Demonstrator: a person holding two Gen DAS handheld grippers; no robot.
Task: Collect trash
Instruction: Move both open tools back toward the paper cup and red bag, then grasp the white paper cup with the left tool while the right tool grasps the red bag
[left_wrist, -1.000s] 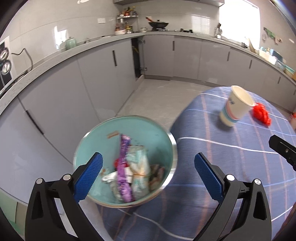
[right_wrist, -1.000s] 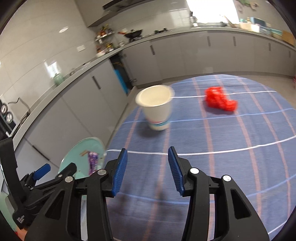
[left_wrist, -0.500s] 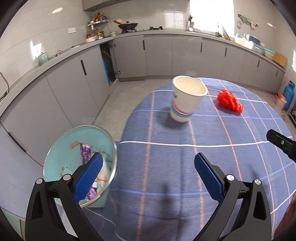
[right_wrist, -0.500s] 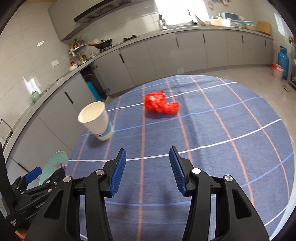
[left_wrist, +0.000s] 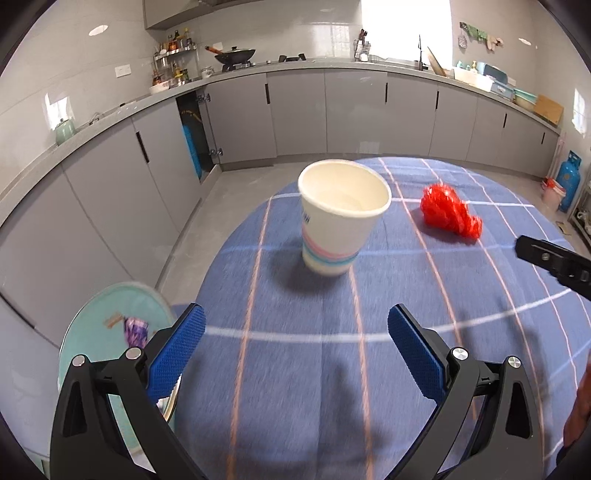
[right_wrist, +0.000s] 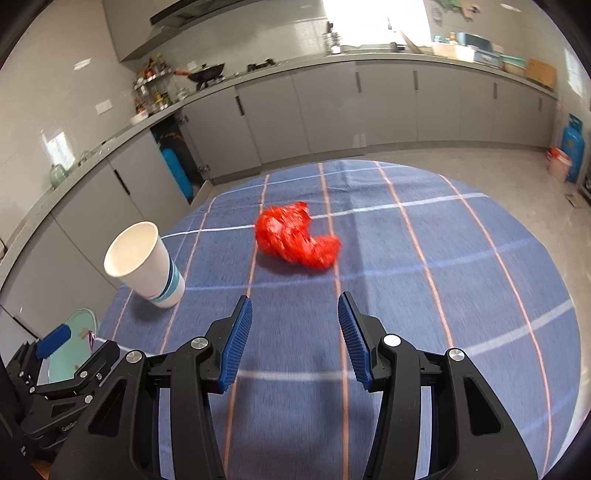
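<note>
- Both grippers have swung away from the teal trash bin (left_wrist: 110, 306) and out over the table (left_wrist: 369, 369) since a second ago; the bin, then central in the left wrist view, now sits at the lower left, past the table's left edge and partly behind the left finger.
- Left gripper (left_wrist: 295, 350) hangs above the near part of the blue checked tablecloth, its blue pads wide apart with nothing between them.
- Right gripper (right_wrist: 293, 338) is also over the cloth, jaws parted and empty; the gap is narrower than the left one's.
- Ahead of the left gripper a white paper cup (left_wrist: 343, 218) with pink and blue bands stands upright near the table's far-left edge, and looks empty inside.
- From the right wrist view the same cup (right_wrist: 147, 264) stands close to the left edge, well left of the right gripper.
- A crumpled red plastic bag (right_wrist: 295, 240) lies on the cloth toward the far side, ahead of the right gripper and apart from the cup.
- Inside the bin a purple wrapper (left_wrist: 135, 330) shows.
- Grey kitchen cabinets (left_wrist: 295, 110) run along the wall beyond the table.
- Some motion blur softens the cloth's lines in both views.
</note>
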